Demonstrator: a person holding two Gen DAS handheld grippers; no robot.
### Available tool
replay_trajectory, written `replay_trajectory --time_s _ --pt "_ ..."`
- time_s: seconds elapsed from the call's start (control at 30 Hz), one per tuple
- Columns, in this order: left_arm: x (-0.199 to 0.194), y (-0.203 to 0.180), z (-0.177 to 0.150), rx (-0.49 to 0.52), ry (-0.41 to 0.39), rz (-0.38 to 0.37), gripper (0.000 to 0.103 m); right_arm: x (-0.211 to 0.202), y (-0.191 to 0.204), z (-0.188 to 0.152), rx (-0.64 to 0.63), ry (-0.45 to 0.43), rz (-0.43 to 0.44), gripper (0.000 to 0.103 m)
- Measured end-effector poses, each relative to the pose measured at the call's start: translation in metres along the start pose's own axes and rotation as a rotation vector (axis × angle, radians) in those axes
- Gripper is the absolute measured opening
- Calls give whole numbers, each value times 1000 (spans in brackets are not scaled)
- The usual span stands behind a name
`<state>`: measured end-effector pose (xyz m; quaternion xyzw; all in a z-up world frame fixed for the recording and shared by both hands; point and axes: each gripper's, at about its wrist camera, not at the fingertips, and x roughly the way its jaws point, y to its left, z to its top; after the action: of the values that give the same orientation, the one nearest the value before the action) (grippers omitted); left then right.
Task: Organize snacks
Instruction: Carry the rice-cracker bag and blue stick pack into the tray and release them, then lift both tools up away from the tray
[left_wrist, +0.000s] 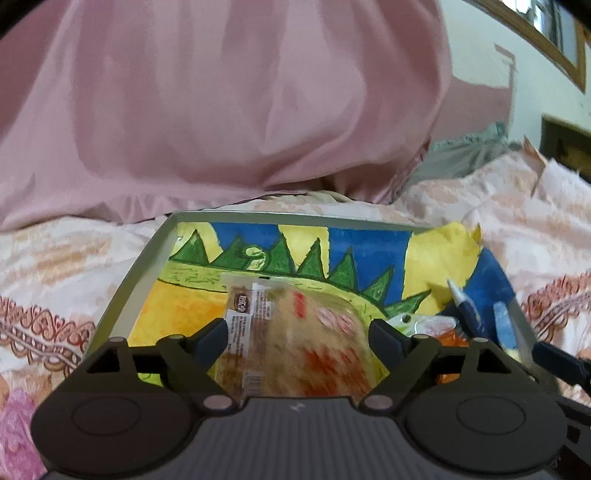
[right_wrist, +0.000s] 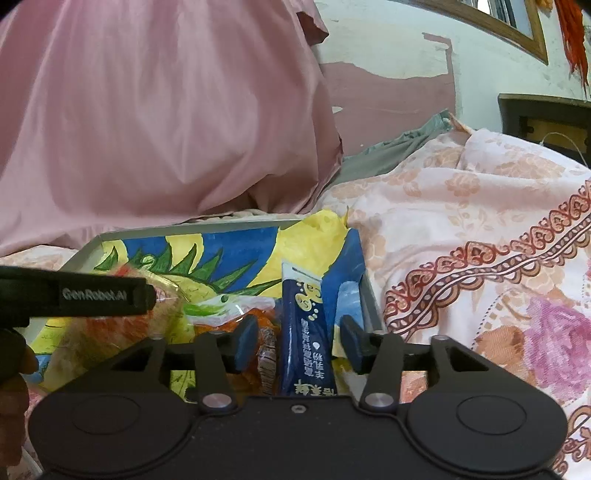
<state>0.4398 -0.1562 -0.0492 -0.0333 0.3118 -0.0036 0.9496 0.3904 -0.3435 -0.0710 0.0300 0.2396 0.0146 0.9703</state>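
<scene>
While the tray (left_wrist: 122, 295) rests on the bed, a blurred bun pack (left_wrist: 295, 343) is framed by the left gripper (left_wrist: 297, 334), jaws apart, seemingly not pressing. The blue sachet (right_wrist: 301, 332) lies loose between the right gripper's (right_wrist: 299, 341) parted jaws. Both are judged light, soft and slippery, best taken mid-body.

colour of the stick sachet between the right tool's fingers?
Dark blue stick sachet with gold and white print; clearest in the right wrist view.
</scene>
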Motion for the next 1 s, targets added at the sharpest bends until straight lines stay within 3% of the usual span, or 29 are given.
replay_trajectory --time_s 0.3,0.57,1.0 --pt "-49 13 16 -15 -111 18 98 -41 -9 21 47 -92 -18 76" --pt "-110 22 27 -19 -191 27 102 -95 -7 40 67 -185 -18 99" --pt "-204 53 16 -56 -295 47 103 -190 11 53 70 -347 14 102"
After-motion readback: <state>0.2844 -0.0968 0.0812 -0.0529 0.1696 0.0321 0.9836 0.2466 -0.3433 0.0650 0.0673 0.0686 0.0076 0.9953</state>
